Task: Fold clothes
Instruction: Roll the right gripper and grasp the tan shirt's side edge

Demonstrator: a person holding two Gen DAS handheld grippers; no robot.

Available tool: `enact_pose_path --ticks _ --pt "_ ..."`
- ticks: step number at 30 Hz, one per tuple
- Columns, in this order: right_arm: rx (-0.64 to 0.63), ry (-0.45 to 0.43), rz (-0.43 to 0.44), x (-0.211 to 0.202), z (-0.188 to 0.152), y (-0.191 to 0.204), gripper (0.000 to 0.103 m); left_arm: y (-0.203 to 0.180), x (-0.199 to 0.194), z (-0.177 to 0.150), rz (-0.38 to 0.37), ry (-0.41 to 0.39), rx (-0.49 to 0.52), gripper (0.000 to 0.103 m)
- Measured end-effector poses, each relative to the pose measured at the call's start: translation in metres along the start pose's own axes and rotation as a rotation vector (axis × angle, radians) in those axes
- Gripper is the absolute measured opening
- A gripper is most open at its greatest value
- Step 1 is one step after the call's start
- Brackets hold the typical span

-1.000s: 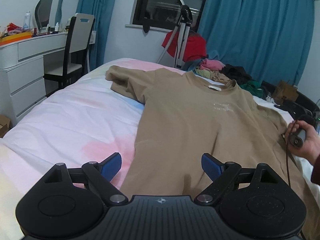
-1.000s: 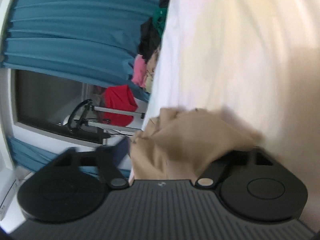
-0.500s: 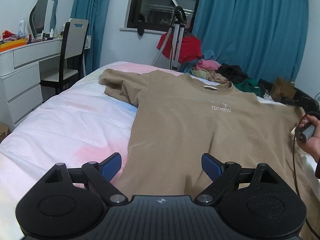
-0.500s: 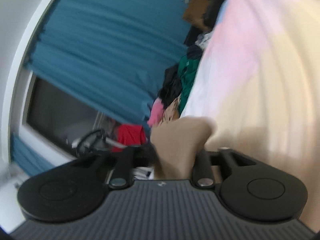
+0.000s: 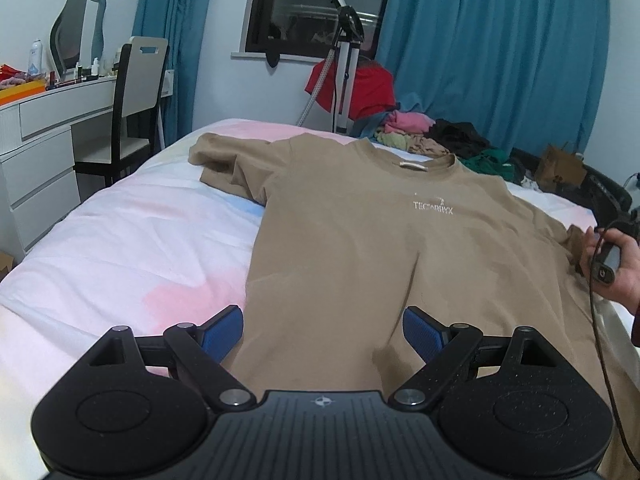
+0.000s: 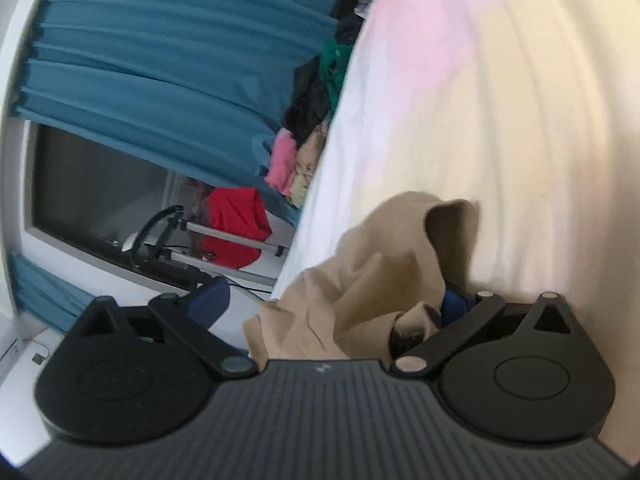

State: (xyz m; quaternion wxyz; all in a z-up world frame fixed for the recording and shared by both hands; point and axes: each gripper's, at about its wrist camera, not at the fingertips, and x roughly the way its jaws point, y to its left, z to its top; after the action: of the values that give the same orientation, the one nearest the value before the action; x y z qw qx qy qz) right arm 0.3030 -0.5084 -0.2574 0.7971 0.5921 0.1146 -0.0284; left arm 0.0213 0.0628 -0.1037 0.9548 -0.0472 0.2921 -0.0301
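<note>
In the left wrist view, the tan T-shirt (image 5: 360,248) lay spread face up on the bed (image 5: 120,248), collar toward the window. The left gripper (image 5: 322,330) hung over its hem with the jaws spread wide; the blue pads (image 5: 222,330) stood clear of the cloth, nothing pinched between them. At the right edge a hand (image 5: 612,264) held a dark handle with a cable beside the shirt's sleeve. Beyond the collar lay a heap of clothes (image 5: 432,136) against the blue curtain (image 5: 500,60), with a red garment (image 5: 360,88) hanging on a stand. A chair (image 5: 132,108) and a white dresser (image 5: 36,152) stood well apart at the left.

In the right wrist view, tilted sideways, the right gripper (image 6: 332,300) had just opened its jaws wide. The crumpled sleeve (image 6: 372,272) of the shirt bunched loosely between them, covering much of the right pad, while the left pad stood free of it. The same pile and curtain showed beyond the blurred bed.
</note>
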Motion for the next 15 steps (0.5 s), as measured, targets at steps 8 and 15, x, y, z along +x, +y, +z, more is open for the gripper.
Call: enact_pose_path --ticks 8,15 --pt "0.028 0.02 0.018 0.026 0.018 -0.011 0.055 -0.004 0.008 -0.003 0.003 0.013 0.024 0.089" --pt "-0.174 -0.045 -0.12 0.023 0.022 0.001 0.008 -0.008 0.007 0.004 -0.019 0.0 0.003 0.089"
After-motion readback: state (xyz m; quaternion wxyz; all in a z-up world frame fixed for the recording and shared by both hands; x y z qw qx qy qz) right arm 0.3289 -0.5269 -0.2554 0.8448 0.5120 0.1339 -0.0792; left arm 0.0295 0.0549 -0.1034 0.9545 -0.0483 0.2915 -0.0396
